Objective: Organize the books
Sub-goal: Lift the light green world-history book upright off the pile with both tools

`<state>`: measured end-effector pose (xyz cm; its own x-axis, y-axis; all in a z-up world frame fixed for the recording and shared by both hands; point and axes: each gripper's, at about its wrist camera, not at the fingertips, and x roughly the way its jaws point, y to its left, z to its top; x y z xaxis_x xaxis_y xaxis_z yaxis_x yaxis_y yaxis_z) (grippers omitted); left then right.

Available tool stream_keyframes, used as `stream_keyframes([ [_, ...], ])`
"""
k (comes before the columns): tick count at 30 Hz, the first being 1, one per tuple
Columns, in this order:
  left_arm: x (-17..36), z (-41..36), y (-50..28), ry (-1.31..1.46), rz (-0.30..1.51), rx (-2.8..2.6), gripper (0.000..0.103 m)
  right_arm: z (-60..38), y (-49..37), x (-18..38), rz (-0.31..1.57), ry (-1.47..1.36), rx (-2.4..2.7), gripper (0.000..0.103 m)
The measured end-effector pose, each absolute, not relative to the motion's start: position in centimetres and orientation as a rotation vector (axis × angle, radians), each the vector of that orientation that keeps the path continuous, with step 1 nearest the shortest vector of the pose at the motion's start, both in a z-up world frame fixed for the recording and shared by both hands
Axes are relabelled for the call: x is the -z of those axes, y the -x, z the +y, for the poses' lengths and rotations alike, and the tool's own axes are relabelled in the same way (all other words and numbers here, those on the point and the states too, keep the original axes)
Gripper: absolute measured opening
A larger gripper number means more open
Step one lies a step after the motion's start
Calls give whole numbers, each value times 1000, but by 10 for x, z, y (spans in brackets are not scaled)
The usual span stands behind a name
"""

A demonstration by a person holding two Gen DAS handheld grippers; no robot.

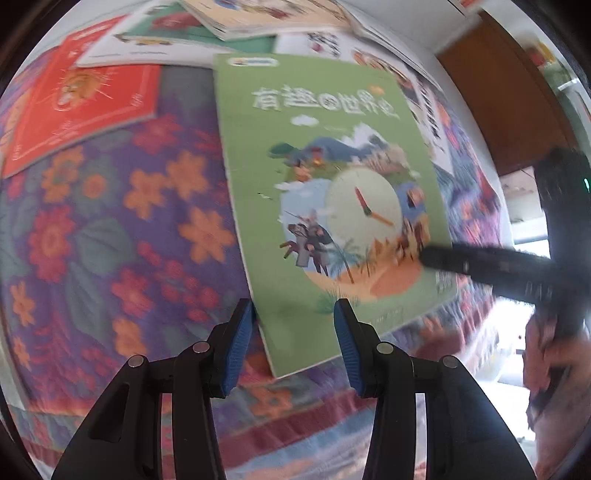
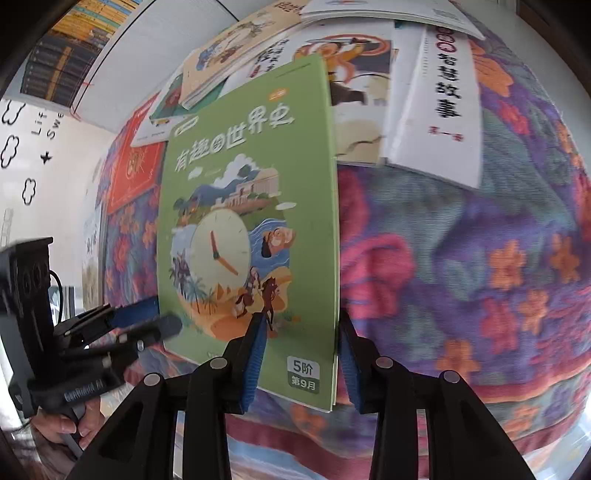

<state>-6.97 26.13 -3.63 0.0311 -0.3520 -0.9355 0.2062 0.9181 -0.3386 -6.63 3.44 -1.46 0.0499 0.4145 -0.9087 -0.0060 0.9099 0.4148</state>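
A green book with a clock on its cover (image 1: 325,192) lies on the flowered cloth (image 1: 110,229); it also shows in the right wrist view (image 2: 255,221). My left gripper (image 1: 295,321) is open, its blue pads either side of the book's near left corner; it shows at the left of the right wrist view (image 2: 162,317). My right gripper (image 2: 301,347) is open astride the book's near right corner, the right pad just outside the book's edge; one of its fingers (image 1: 480,264) reaches over the cover in the left wrist view.
A red book (image 1: 81,107) lies at the far left. A loose pile of several books (image 1: 240,22) sits behind the green one. A white book with black characters (image 2: 439,99) lies at the far right. A brown door (image 1: 506,96) stands beyond the cloth's edge.
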Motion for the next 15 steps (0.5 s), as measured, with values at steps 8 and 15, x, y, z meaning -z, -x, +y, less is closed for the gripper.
stream_keyframes([
  [8, 47, 304, 35, 329, 1494, 426, 40, 27, 60, 16, 1485, -292, -375, 37],
  [15, 49, 303, 23, 343, 1504, 494, 40, 25, 49, 21, 1464, -339, -419, 37],
])
